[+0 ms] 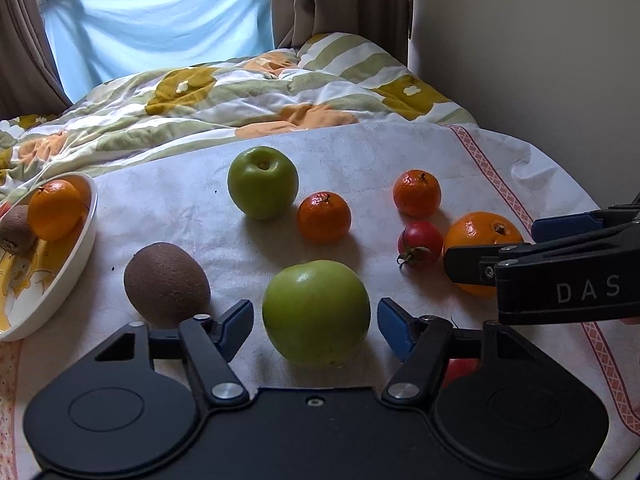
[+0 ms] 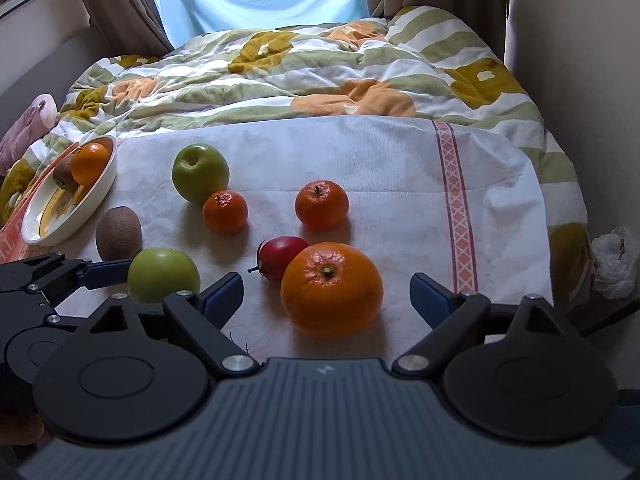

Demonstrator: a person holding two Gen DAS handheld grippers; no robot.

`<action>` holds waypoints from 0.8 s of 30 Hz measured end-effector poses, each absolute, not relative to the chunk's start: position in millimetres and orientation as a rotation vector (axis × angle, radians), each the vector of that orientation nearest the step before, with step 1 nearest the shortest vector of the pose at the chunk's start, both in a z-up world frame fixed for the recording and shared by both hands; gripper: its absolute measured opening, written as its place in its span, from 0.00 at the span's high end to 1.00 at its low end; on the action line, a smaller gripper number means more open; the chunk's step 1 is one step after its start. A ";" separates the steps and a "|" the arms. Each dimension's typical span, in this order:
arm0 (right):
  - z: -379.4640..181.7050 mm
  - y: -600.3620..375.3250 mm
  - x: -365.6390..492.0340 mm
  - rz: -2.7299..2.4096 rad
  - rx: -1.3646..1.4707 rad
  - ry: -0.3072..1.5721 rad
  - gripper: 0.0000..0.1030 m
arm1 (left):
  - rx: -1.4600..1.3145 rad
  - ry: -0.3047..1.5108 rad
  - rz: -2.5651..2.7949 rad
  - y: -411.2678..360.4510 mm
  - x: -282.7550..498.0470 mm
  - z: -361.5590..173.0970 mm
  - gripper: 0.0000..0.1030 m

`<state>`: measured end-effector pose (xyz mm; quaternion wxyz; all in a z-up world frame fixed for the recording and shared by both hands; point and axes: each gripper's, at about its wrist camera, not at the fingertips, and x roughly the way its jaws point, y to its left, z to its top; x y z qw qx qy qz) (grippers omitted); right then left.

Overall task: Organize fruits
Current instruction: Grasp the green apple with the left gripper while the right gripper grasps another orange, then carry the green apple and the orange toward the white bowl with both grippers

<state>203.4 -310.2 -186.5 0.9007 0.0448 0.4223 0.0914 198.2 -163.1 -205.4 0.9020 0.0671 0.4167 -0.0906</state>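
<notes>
Left wrist view shows the left hand-held gripper (image 1: 315, 325) with jaws apart around the near green apple (image 1: 316, 312) on the cloth-covered bed (image 1: 400, 152), pads not touching; an off-centre squeeze could roll it into the kiwi (image 1: 166, 282).

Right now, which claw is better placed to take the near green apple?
Left. The near green apple sits between the left claw pads, jaws open with small gaps either side. The right claw is open around the big orange instead.
</notes>
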 end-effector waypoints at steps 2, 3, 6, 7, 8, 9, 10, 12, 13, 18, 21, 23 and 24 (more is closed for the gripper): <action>-189.1 -309.3 205.0 0.188 0.088 0.876 0.00 | 0.142 0.869 -0.187 -164.1 199.7 -207.9 0.41; -191.1 -308.6 206.0 0.189 0.083 0.881 0.03 | 0.146 0.865 -0.185 -164.8 199.7 -208.4 0.41; -195.6 -305.6 207.7 0.195 0.063 0.894 0.14 | 0.166 0.857 -0.179 -167.8 198.6 -209.1 0.41; -197.1 -304.3 208.1 0.196 0.059 0.897 0.16 | 0.176 0.851 -0.178 -169.0 197.9 -209.6 0.41; -198.3 -303.3 208.2 0.196 0.059 0.899 0.17 | 0.185 0.846 -0.179 -170.0 197.2 -210.1 0.41; -199.0 -303.1 208.6 0.197 0.061 0.900 0.18 | 0.191 0.844 -0.180 -170.6 196.6 -210.6 0.41; -199.6 -302.9 209.3 0.197 0.063 0.900 0.18 | 0.192 0.844 -0.181 -170.0 196.0 -210.2 0.41; -200.0 -302.9 209.6 0.196 0.060 0.900 0.18 | 0.184 0.845 -0.183 -168.4 195.4 -210.1 0.41; -200.5 -302.5 210.0 0.194 0.056 0.900 0.19 | 0.180 0.846 -0.183 -167.8 195.3 -210.0 0.41; -202.2 -300.6 212.5 0.191 0.027 0.911 0.19 | 0.176 0.849 -0.180 -167.1 193.7 -209.1 0.41; -202.4 -299.8 213.6 0.194 0.011 0.911 0.22 | 0.168 0.853 -0.175 -167.1 193.0 -208.3 0.41; -203.4 -298.9 214.7 0.205 -0.002 0.918 0.25 | 0.162 0.856 -0.171 -166.1 191.7 -208.2 0.41; -203.6 -298.3 214.9 0.204 -0.011 0.918 0.26 | 0.161 0.857 -0.170 -165.3 190.7 -207.9 0.41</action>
